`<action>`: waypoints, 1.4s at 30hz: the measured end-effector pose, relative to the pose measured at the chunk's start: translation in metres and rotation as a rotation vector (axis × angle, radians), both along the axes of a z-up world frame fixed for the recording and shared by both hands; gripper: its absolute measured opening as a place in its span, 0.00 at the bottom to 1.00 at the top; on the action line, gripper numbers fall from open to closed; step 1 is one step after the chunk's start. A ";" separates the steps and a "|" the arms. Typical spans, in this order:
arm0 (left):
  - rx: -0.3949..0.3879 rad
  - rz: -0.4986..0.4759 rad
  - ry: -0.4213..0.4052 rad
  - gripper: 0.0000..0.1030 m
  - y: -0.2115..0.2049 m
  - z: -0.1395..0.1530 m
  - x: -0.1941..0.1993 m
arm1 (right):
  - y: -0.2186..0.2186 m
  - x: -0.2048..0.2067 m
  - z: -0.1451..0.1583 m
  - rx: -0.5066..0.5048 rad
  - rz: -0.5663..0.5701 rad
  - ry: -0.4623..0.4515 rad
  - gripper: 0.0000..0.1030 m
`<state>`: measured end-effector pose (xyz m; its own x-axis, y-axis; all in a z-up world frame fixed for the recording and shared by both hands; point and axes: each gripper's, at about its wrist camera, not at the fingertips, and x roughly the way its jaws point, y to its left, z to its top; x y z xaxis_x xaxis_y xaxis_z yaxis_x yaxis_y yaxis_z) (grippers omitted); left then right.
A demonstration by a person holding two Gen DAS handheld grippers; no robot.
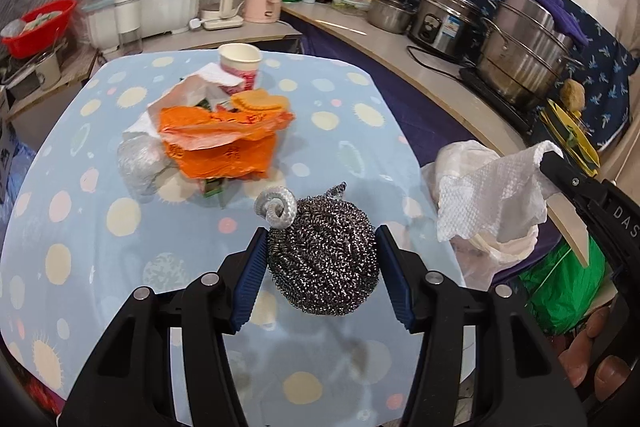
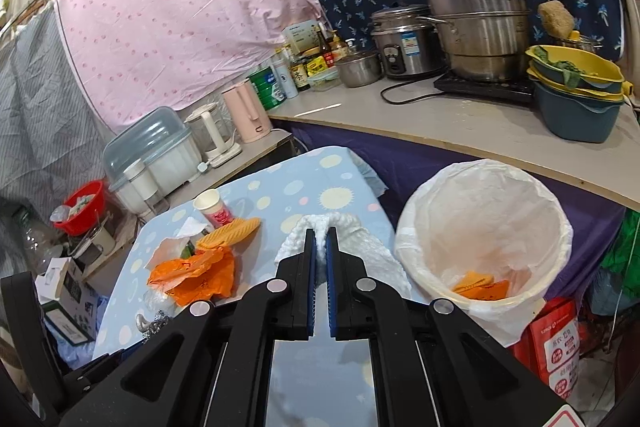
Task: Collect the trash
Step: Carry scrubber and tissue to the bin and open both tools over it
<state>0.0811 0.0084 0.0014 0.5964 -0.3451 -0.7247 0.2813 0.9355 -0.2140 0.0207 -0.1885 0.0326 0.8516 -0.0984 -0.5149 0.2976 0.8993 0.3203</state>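
Note:
My left gripper [image 1: 322, 239] is shut on a steel wool scourer [image 1: 324, 255] with a grey loop, lifted above the dotted blue tablecloth [image 1: 80, 195]. My right gripper [image 2: 321, 241] is shut on a white paper towel [image 2: 360, 251], which also shows as the paper towel [image 1: 488, 191] at the right of the left wrist view, hanging near the bin. The white-lined trash bin [image 2: 484, 227] stands right of the table with orange scraps inside. On the table lie an orange plastic bag [image 1: 224, 143], a paper cup [image 1: 240, 65], orange wafers [image 1: 260, 103] and a clear crumpled bag [image 1: 138, 159].
A counter [image 2: 460, 123] behind the bin carries steel pots [image 2: 476, 23], a rice cooker, bottles and stacked yellow and blue basins [image 2: 576, 91]. A dish rack [image 1: 148, 3], kettles and a red bowl [image 1: 40, 23] stand beyond the table. A red bag [image 2: 556, 347] sits by the bin.

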 end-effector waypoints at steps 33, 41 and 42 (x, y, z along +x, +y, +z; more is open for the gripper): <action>0.137 -0.312 -0.014 0.50 -0.243 -0.011 0.032 | -0.191 0.008 -0.074 0.083 -0.225 0.160 0.04; 0.196 -0.351 0.010 0.51 -0.279 -0.035 0.035 | -0.206 0.003 -0.092 0.113 -0.253 0.183 0.11; 0.202 -0.354 0.014 0.51 -0.281 -0.038 0.035 | -0.207 0.001 -0.092 0.117 -0.260 0.181 0.12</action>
<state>0.1163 -0.2730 -0.0361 0.4559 -0.3774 -0.8061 0.5919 0.8049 -0.0421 0.0217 -0.3957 -0.0596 0.6994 -0.2317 -0.6761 0.5737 0.7462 0.3377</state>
